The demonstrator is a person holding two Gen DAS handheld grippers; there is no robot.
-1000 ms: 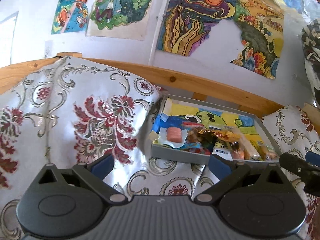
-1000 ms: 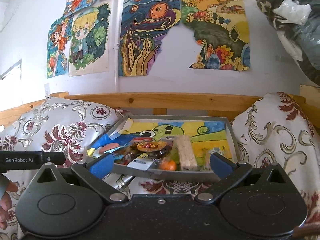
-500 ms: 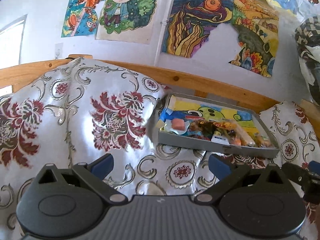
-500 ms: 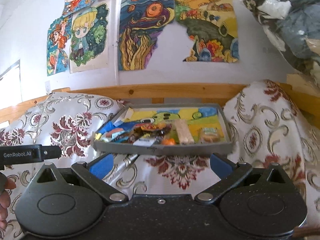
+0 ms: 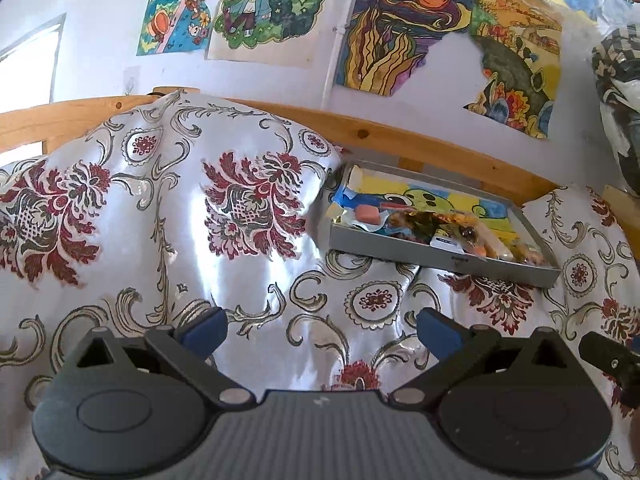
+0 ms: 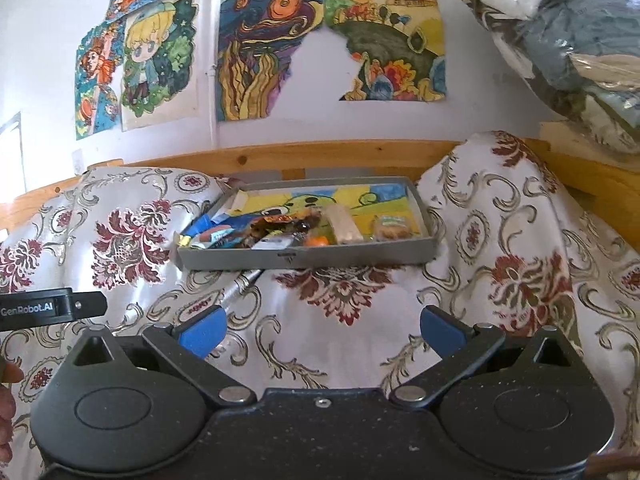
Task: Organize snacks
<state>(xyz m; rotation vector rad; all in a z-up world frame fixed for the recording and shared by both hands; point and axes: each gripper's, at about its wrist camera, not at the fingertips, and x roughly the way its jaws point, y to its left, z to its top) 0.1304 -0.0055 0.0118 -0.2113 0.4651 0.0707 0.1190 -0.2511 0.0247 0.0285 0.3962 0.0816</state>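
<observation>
A shallow grey tray [image 5: 440, 254] [image 6: 304, 258] with a cartoon picture inside rests on a flowered satin cloth between two covered cushions. Several wrapped snacks lie bunched along its near side, among them a pink sweet [image 5: 368, 213], a pale bar [image 6: 343, 227], a small orange piece [image 6: 318, 241] and a cookie pack [image 6: 391, 229]. My left gripper [image 5: 320, 330] hangs open well short of the tray and left of it, nothing between its blue pads. My right gripper [image 6: 322, 326] is open too, facing the tray from some distance. A silver wrapped stick [image 6: 240, 286] lies on the cloth just before the tray.
A wooden rail [image 6: 320, 154] runs behind the tray under a white wall hung with drawings. Covered cushions rise at the left [image 5: 180, 200] and right [image 6: 500, 216]. A plastic-wrapped bundle [image 6: 560, 40] hangs at upper right. A hand [image 6: 6, 392] shows at the left edge.
Both grippers have drawn back from the tray, which now looks smaller and farther. More cloth shows in front of them. Both stay open.
</observation>
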